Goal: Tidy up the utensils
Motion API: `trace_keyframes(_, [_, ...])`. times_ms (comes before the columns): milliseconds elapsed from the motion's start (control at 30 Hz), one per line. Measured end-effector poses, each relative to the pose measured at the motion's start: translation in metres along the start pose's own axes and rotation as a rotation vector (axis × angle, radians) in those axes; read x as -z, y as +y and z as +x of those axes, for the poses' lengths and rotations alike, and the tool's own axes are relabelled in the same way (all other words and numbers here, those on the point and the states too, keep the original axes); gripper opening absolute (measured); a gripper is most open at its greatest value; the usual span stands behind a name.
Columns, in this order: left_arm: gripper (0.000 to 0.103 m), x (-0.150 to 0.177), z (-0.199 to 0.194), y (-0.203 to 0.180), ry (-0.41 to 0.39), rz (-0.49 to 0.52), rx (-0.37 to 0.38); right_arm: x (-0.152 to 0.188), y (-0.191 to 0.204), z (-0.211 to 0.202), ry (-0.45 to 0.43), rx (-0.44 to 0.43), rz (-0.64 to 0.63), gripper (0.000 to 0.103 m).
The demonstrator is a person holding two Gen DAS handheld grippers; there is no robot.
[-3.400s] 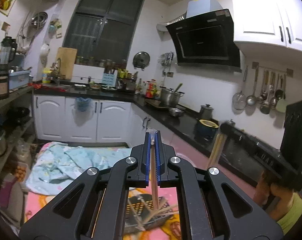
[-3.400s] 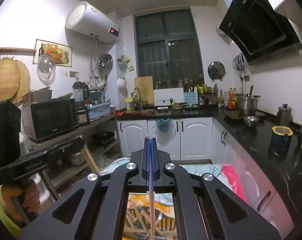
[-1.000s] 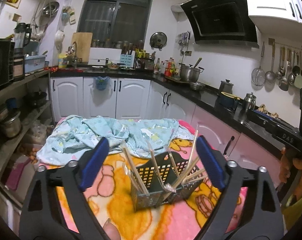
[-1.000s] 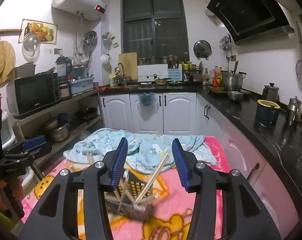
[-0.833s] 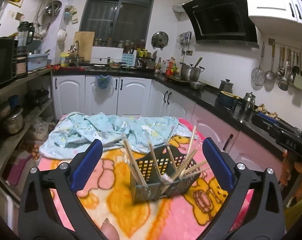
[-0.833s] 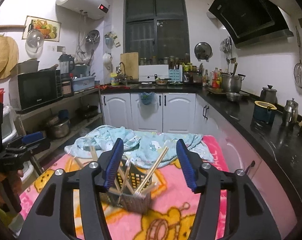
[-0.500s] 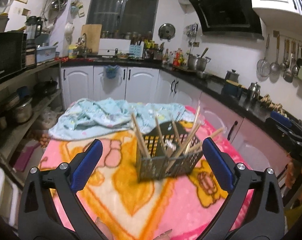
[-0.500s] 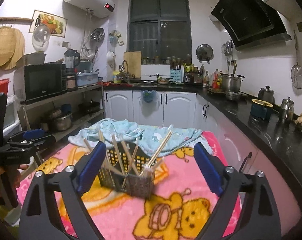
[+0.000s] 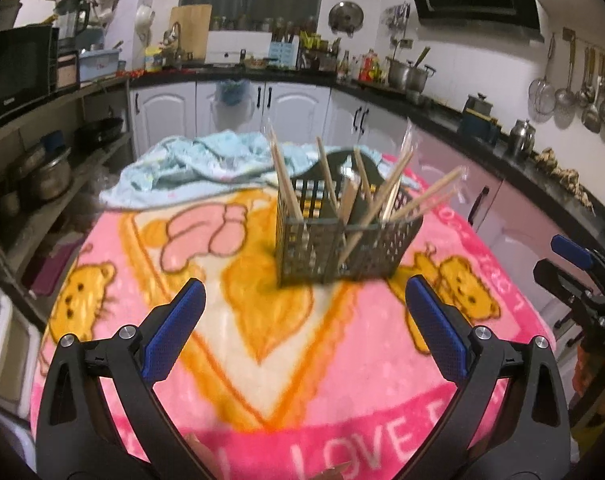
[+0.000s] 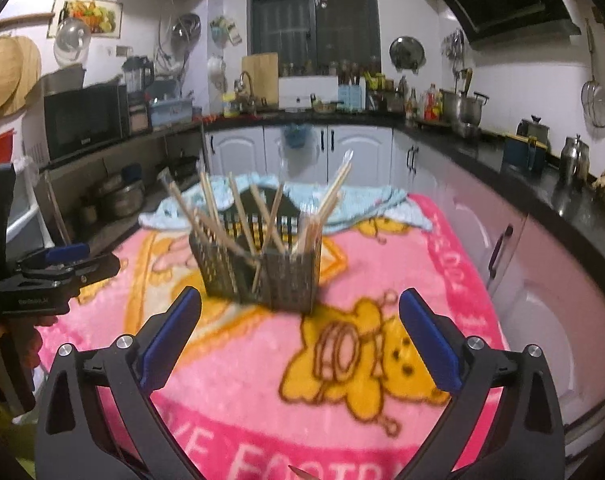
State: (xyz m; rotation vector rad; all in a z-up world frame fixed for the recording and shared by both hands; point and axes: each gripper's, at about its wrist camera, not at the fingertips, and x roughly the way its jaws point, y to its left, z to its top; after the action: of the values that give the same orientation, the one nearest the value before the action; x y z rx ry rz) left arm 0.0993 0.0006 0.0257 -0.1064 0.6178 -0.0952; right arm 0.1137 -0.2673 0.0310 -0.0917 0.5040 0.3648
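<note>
right gripper (image 10: 300, 304) fingers just opened wide, empty | chopsticks (image 10: 238, 216) in basket (image 10: 290, 276) | pink blanket (image 10: 382, 420)

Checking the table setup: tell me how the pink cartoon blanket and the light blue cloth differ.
The pink blanket lies spread flat over the whole table; the light blue cloth is bunched in folds at the far end only. The pink blanket bears yellow bears and large white lettering; no lettering shows on the light blue cloth. The utensil basket stands on the pink blanket, in front of the light blue cloth. Both are soft fabrics.

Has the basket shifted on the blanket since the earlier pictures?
Cannot tell. The basket sits by the blanket's bear print in every view; only the cameras clearly moved, and both claws are open.
</note>
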Motion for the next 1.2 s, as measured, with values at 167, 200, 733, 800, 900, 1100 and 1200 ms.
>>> trace_keyframes(167, [0.092,0.017,0.002,-0.002,0.017,-0.002,-0.025,0.02,0.006,0.006,0.043,0.009,0.011,0.096])
trace_keyframes(200, [0.092,0.021,0.001,-0.002,0.016,-0.005,-0.024,0.023,0.006,0.007,0.041,0.019,0.011,0.096])
trace_keyframes(733, [0.092,0.059,-0.014,-0.011,-0.159,-0.003,-0.063,0.066,0.019,-0.019,-0.217,0.119,-0.012,0.097])
trace_keyframes(800, [0.092,0.06,-0.017,-0.01,-0.196,-0.012,-0.075,0.066,0.017,-0.026,-0.267,0.131,-0.003,0.097])
trace_keyframes(900, [0.092,0.059,-0.021,-0.01,-0.231,-0.023,-0.078,0.066,0.017,-0.034,-0.338,0.142,0.001,0.097])
trace_keyframes(1100, [0.092,0.065,-0.018,-0.016,-0.249,-0.012,-0.067,0.069,0.019,-0.033,-0.369,0.151,0.001,0.097])
trace_keyframes(1200, [0.092,0.065,-0.016,-0.015,-0.239,-0.017,-0.064,0.07,0.019,-0.031,-0.357,0.149,0.005,0.097])
